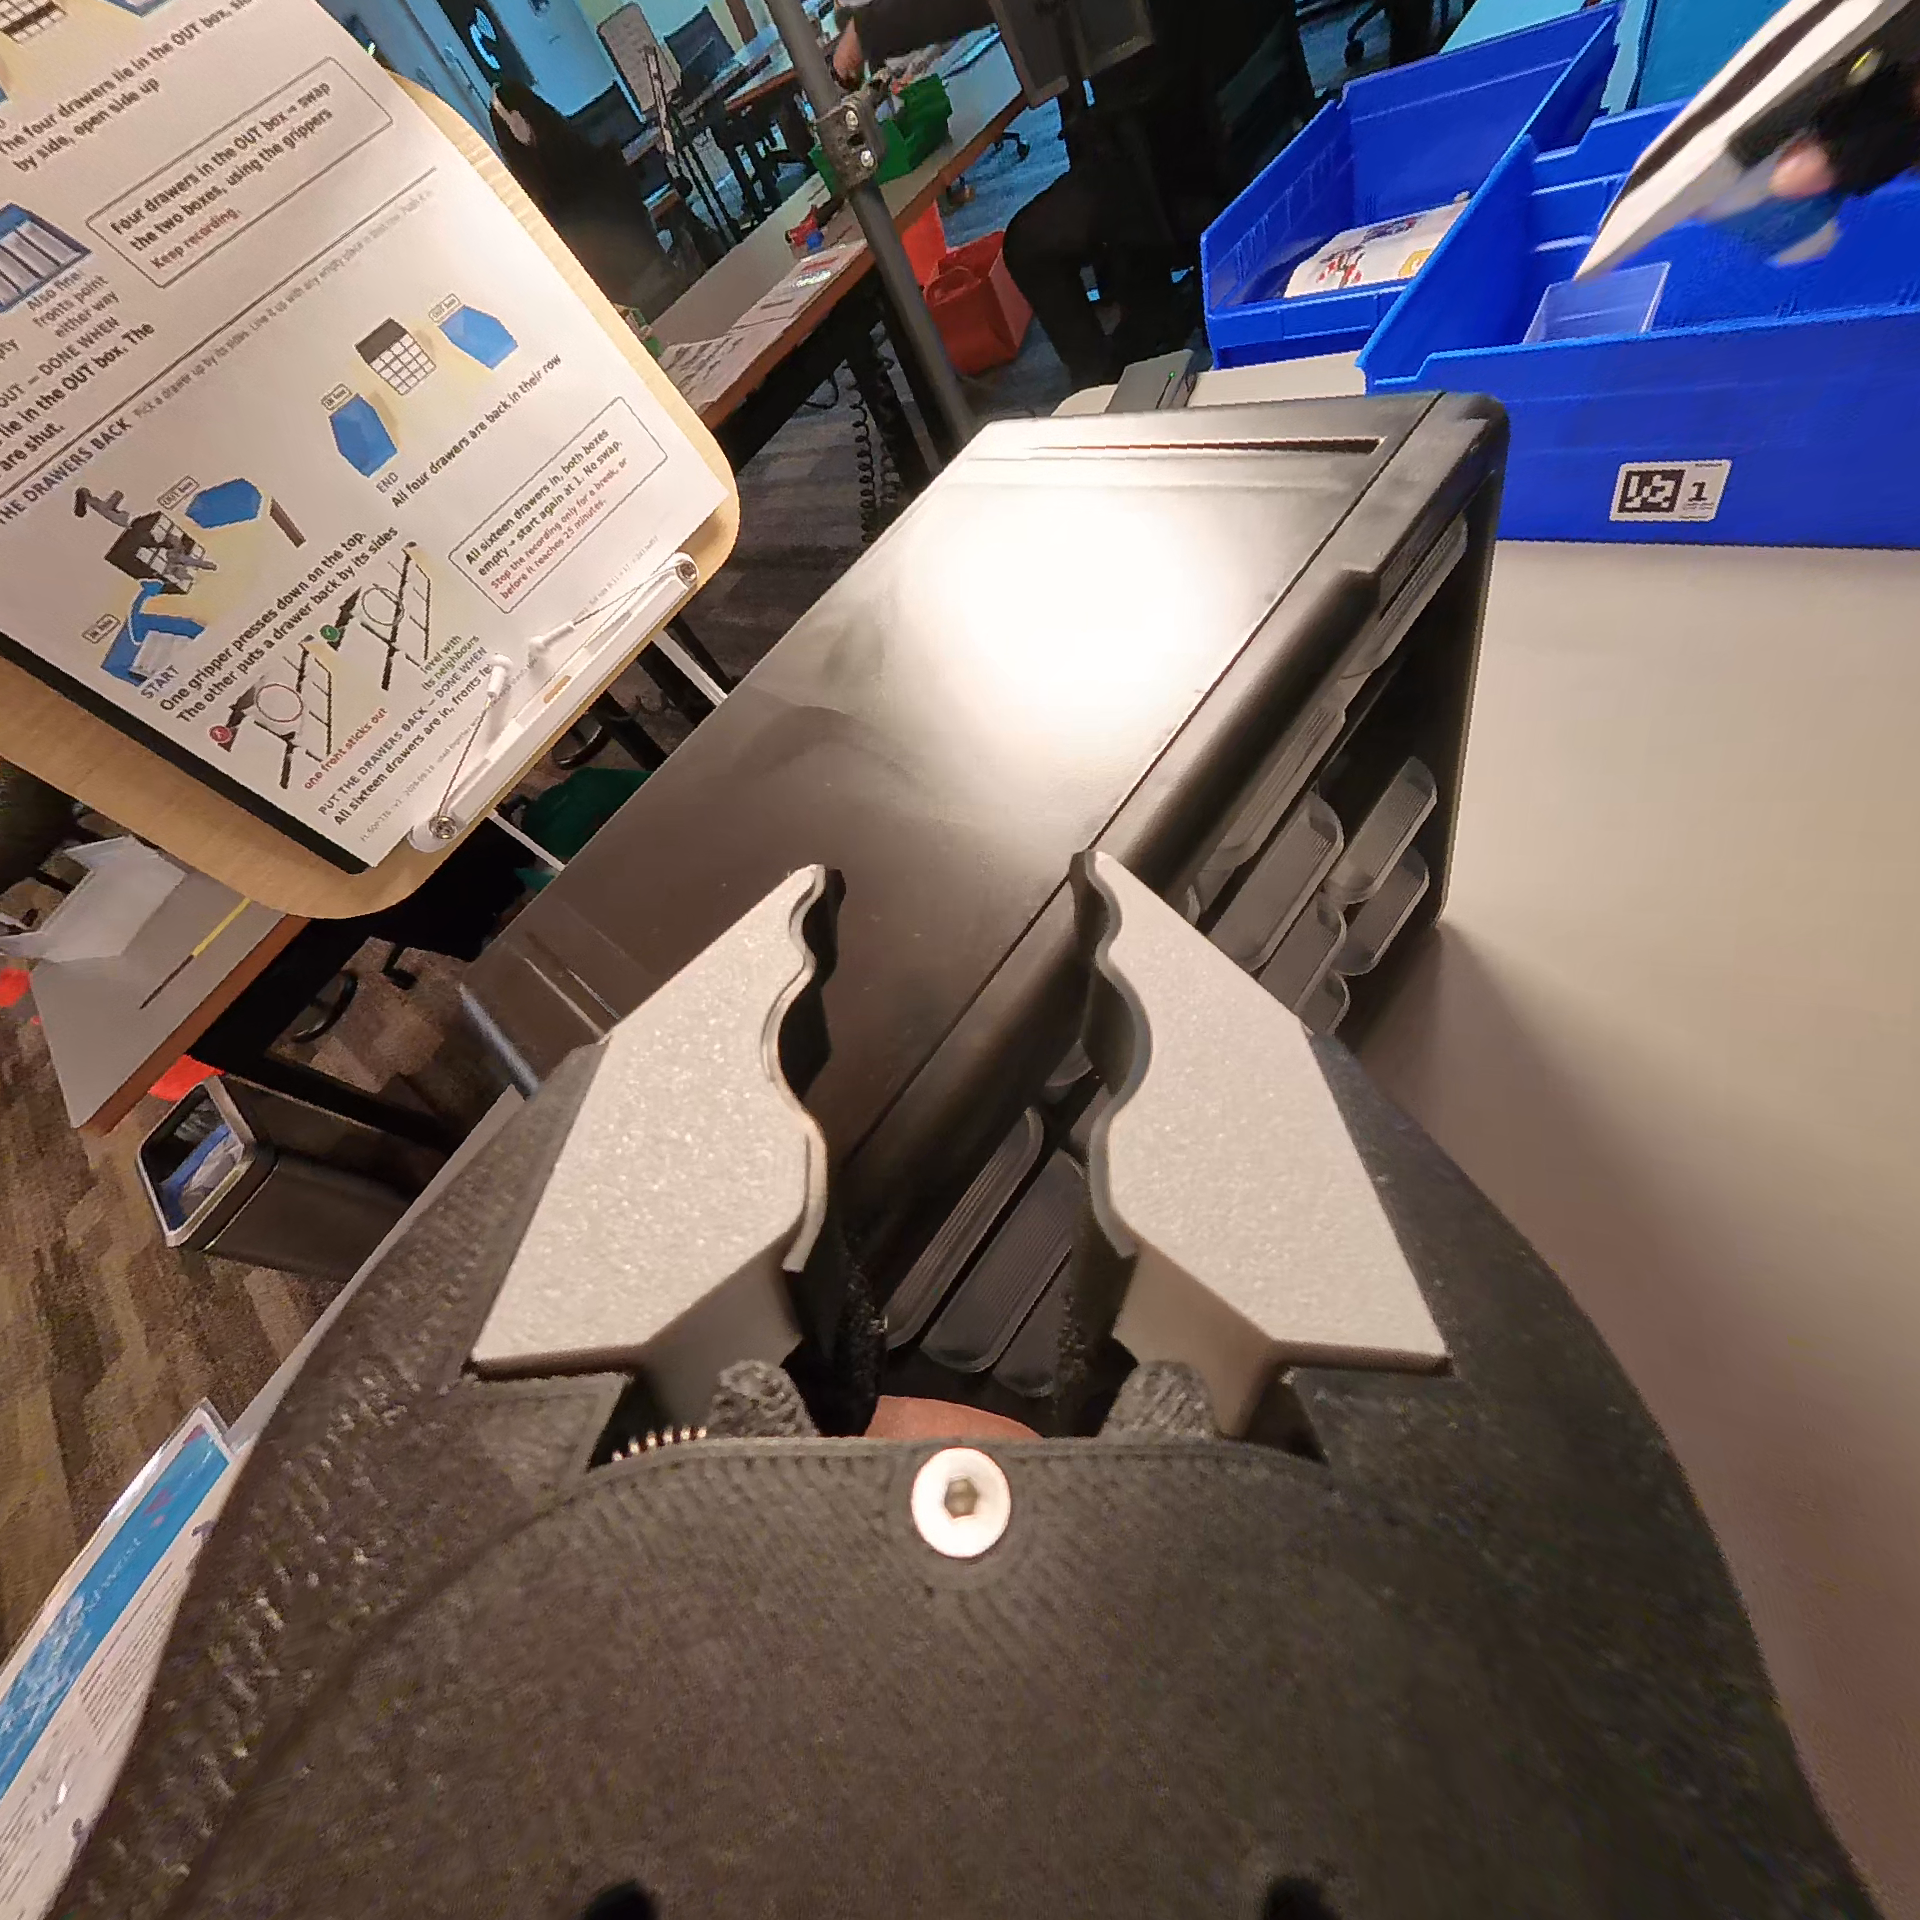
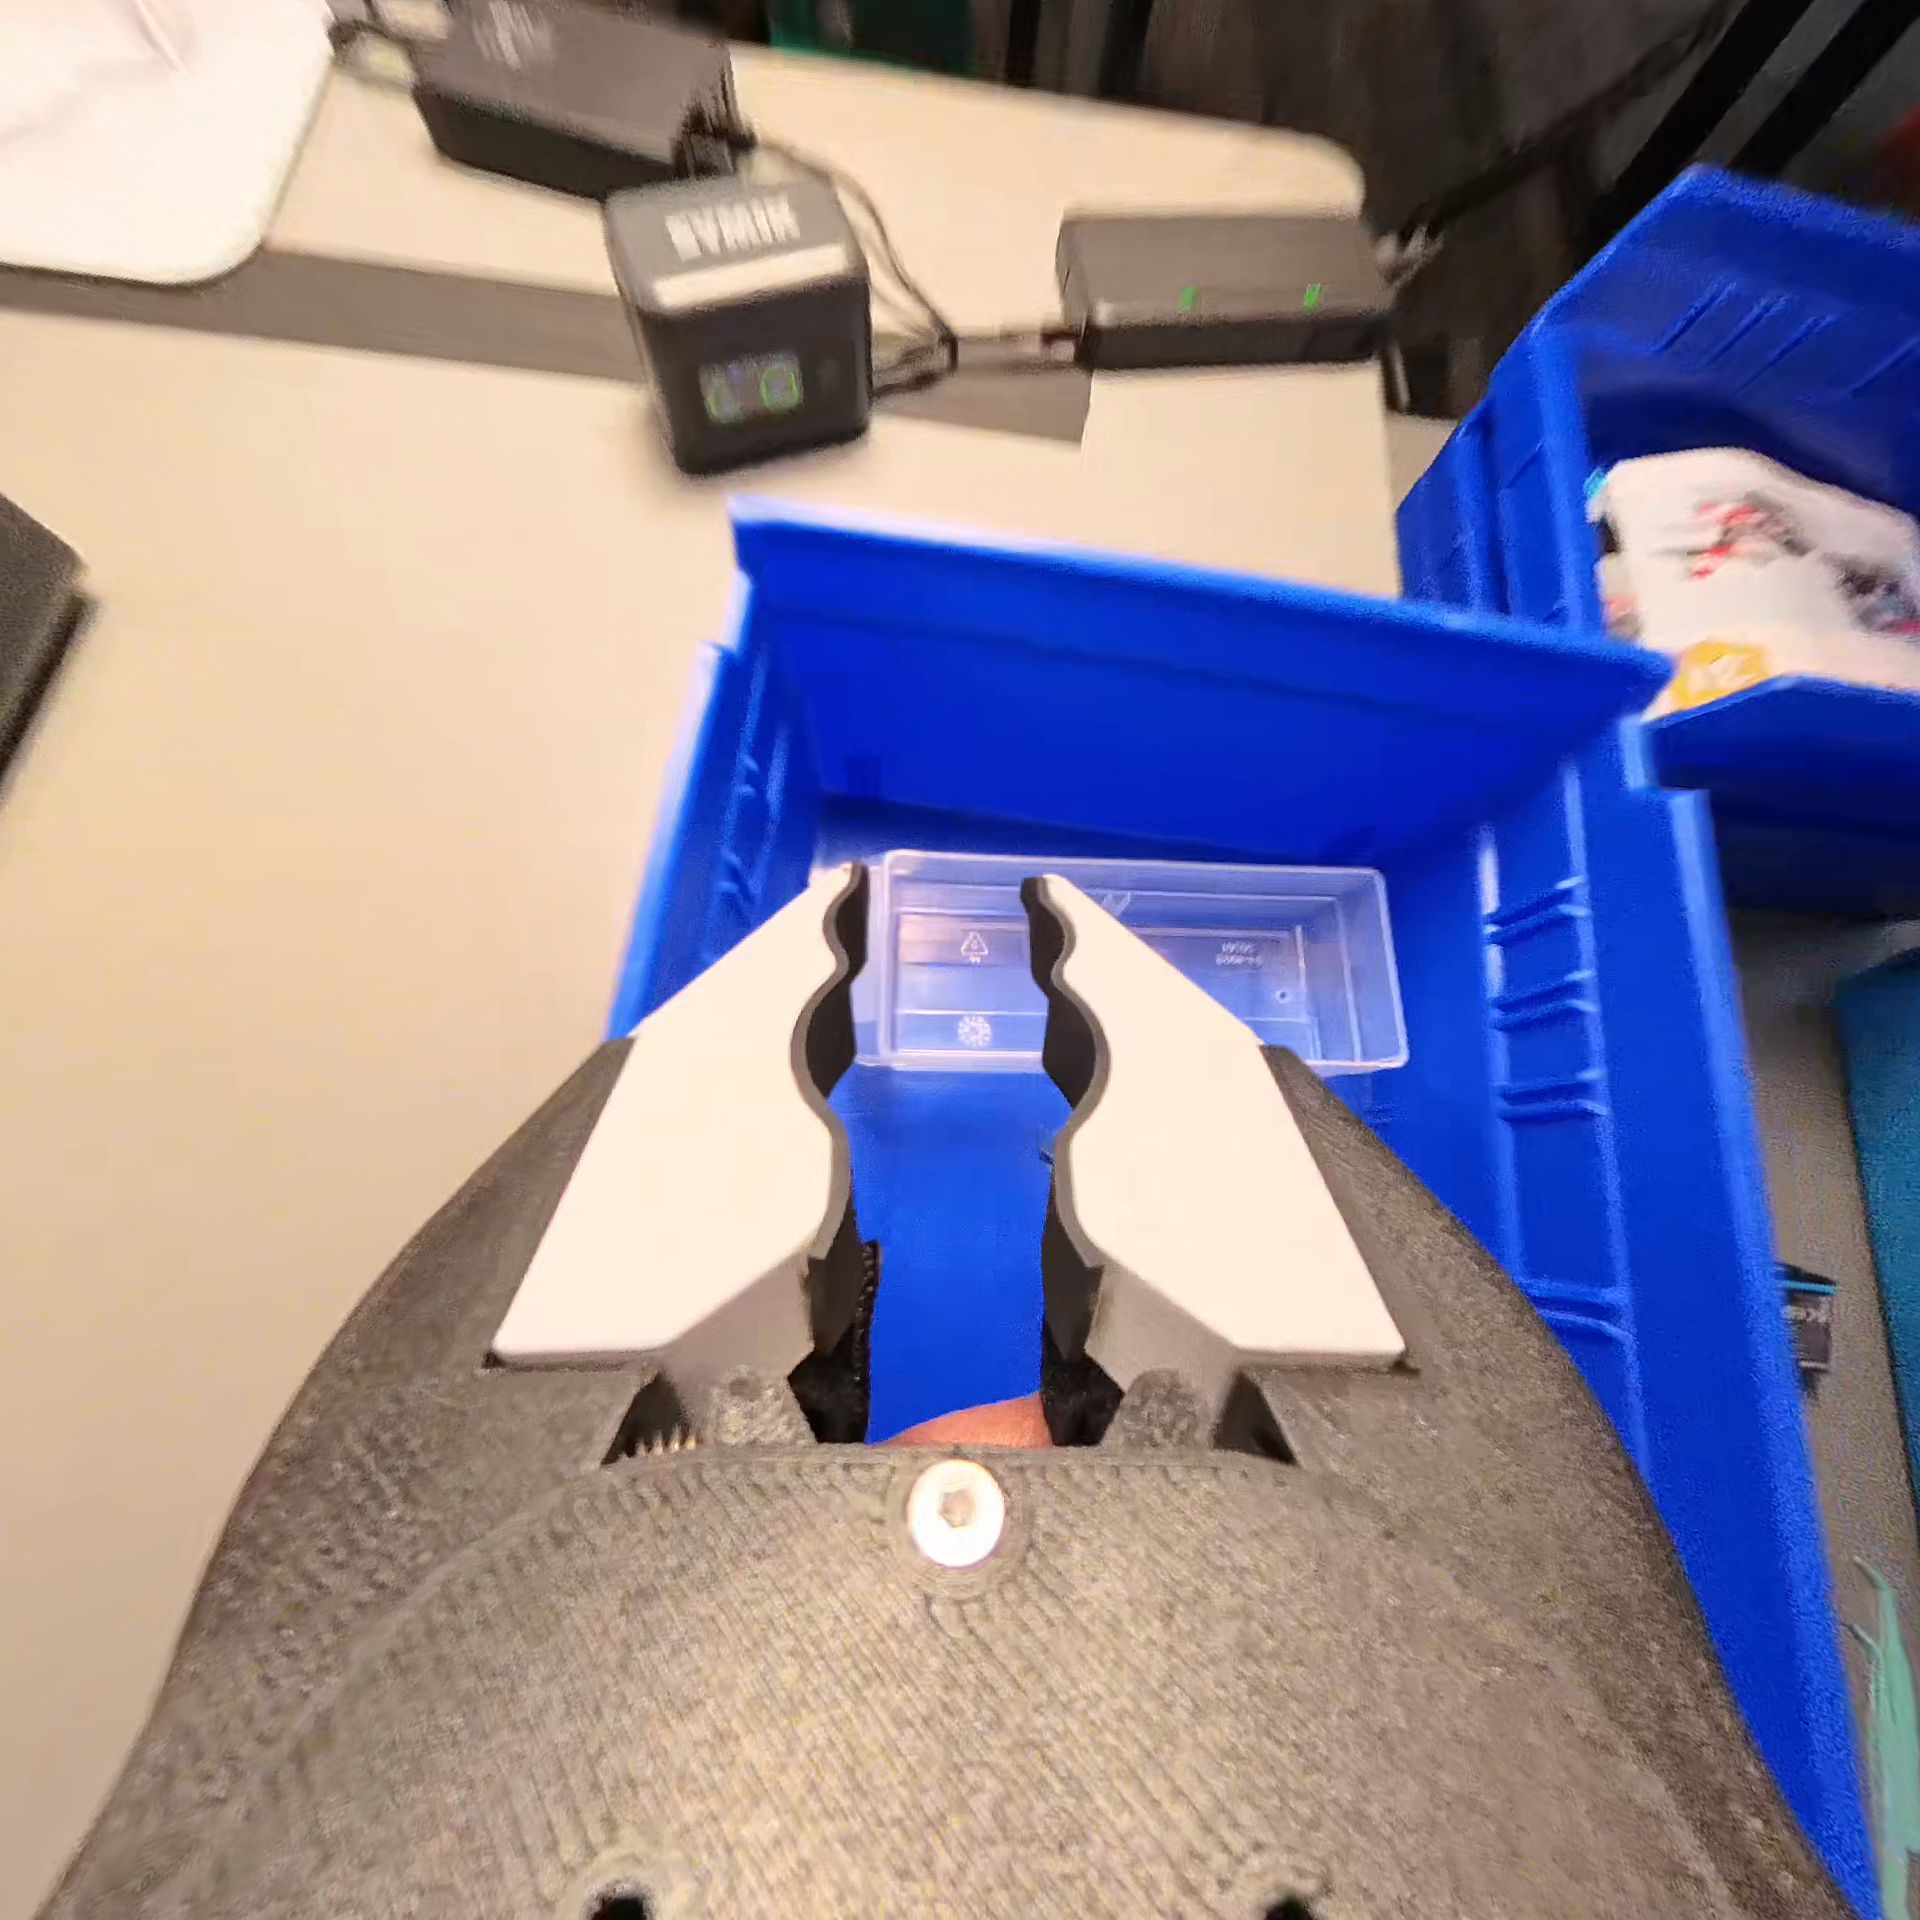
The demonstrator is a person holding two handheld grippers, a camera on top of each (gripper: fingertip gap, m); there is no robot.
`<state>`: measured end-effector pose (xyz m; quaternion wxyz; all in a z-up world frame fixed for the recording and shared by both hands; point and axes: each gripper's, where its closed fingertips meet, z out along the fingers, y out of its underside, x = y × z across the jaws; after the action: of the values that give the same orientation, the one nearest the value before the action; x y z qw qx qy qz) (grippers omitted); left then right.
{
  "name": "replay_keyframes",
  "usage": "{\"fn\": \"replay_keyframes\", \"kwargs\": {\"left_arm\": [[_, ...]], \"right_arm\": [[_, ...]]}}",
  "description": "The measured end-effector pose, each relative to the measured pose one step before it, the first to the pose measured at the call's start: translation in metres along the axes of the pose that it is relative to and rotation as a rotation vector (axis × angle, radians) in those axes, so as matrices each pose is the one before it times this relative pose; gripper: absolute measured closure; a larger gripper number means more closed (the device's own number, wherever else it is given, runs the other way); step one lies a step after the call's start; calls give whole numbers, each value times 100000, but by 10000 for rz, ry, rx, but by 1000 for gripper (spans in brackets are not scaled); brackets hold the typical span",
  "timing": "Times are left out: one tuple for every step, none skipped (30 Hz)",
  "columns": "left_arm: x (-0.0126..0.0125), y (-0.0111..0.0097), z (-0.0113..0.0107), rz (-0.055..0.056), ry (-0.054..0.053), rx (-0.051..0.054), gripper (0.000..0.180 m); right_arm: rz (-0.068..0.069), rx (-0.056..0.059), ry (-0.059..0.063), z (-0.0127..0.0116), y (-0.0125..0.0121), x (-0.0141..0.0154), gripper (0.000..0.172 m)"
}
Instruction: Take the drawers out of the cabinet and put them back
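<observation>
The black cabinet (image 1: 1039,623) stands on the grey table, with several grey drawer fronts (image 1: 1382,831) showing on its right face. My left gripper (image 1: 956,873) is open and empty, its fingers spread over the cabinet's top near the front edge. My right gripper (image 2: 945,883) is open above a blue bin (image 2: 1143,707). A clear plastic drawer (image 2: 1247,956) lies open side up on the bin's floor, at its far end. The fingertips hover over the drawer's left end and do not press on it. The right gripper also shows in the left wrist view (image 1: 1766,135), above the blue bin (image 1: 1662,416).
A second blue bin (image 2: 1714,364) holding a white packet stands at the right. Black chargers with cables (image 2: 748,312) sit at the table's back. An instruction sheet on a wooden board (image 1: 312,468) stands left of the cabinet. The table's left edge drops to carpet.
</observation>
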<state>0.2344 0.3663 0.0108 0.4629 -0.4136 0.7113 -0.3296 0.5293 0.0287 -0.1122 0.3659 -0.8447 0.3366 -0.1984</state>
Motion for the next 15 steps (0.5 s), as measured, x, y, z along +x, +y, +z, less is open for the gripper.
{"fn": "replay_keyframes", "kwargs": {"left_arm": [[12, 23, -55, -23, 56, 2, 134], [13, 33, -93, -37, 89, 7, 133], [-6, 49, -127, -56, 105, 5, 132], [-41, 57, -137, -72, 100, 5, 131], [-74, 68, -152, -83, 81, 4, 131], [-131, 79, -135, -81, 49, 0, 130], [-148, 84, -103, -60, 11, -5, 129], [-167, 128, -75, -34, -26, -33, 128], [-161, 178, -25, -16, -53, -66, 126], [-87, 84, -20, -34, -32, -25, 126], [-24, 30, -26, -46, -11, -3, 126], [-8, 27, -29, -24, -17, -23, 126], [18, 27, -24, -2, -10, -26, 126], [45, 41, -40, 11, -3, -30, 126], [42, 27, -41, 15, 0, -26, 126]], "right_arm": [[-58, 462, -18, -1544, -920, -455, 136], [-107, 518, -115, -1607, -985, -895, 136], [-68, 541, -234, -1542, -994, -1376, 136], [-43, 523, -436, -1329, -893, -1981, 137], [-70, 457, -608, -975, -705, -2526, 137], [-125, 351, -650, -513, -451, -2786, 136], [-223, 289, -709, -43, -251, -2970, 133], [-233, 227, -695, 383, -91, -2901, 131], [-149, 172, -609, 773, 1, -2578, 128], [-108, 110, -553, 1041, 58, -2250, 125], [-80, 103, -454, 1208, 16, -1802, 122], [-98, 106, -221, 1284, -49, -1161, 121], [-142, 70, -29, 1291, -45, -625, 121], [-117, 13, 8, 1255, 22, -362, 120], [6, -15, 16, 1165, 44, -154, 121]]}}
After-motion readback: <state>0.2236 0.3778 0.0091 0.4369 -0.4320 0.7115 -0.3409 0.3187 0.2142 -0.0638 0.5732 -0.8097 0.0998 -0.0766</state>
